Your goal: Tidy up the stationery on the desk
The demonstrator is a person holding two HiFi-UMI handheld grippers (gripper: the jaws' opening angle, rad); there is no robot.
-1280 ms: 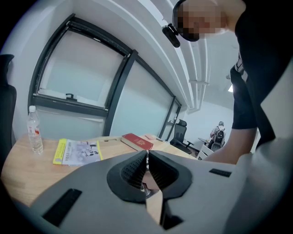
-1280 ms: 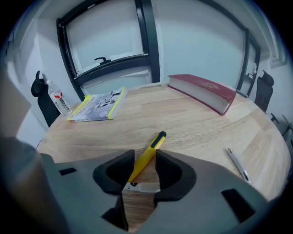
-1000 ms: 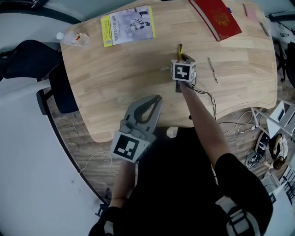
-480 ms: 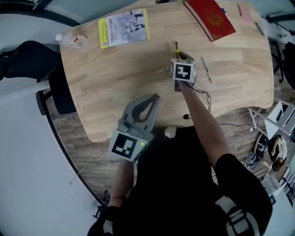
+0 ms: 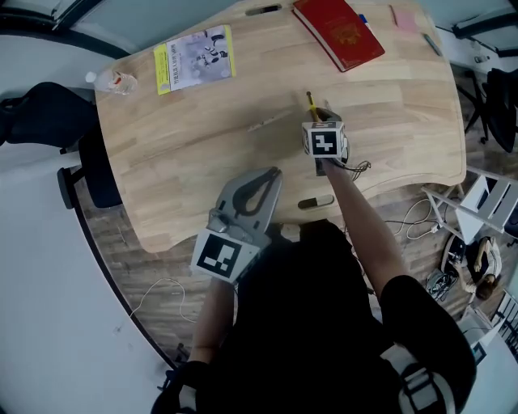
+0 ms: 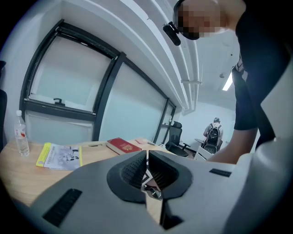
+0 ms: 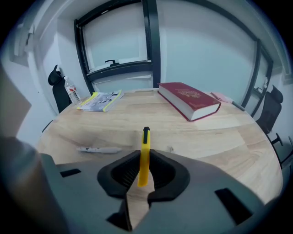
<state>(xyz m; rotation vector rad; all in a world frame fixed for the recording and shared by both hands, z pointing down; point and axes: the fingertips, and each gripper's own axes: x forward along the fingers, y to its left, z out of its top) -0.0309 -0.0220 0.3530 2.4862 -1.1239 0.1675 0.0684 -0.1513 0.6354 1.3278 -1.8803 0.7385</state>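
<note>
A slim yellow pen (image 7: 144, 153) with a black tip stands between the pads of my right gripper (image 7: 144, 161). The jaws have just been closing and now pinch it. In the head view the right gripper (image 5: 318, 115) hovers over the middle of the wooden desk (image 5: 186, 162), and the yellow pen (image 5: 310, 100) sticks out beyond it. A white pen (image 5: 267, 123) lies on the desk to its left. My left gripper (image 5: 270, 176) is over the near desk edge, jaws together with nothing held; it is also seen as the left gripper (image 6: 147, 165).
A red book (image 5: 337, 31) lies at the far edge, a yellow booklet (image 5: 194, 58) and a water bottle (image 5: 109, 81) at the far left. A pink note (image 5: 405, 18) and a dark pen (image 5: 431, 44) sit far right. A small dark marker (image 5: 316, 201) rests by the near edge.
My right gripper has drawn away from the white pen, towards the right and nearer, carrying the yellow pen. My left gripper has shifted slightly along the near edge.
</note>
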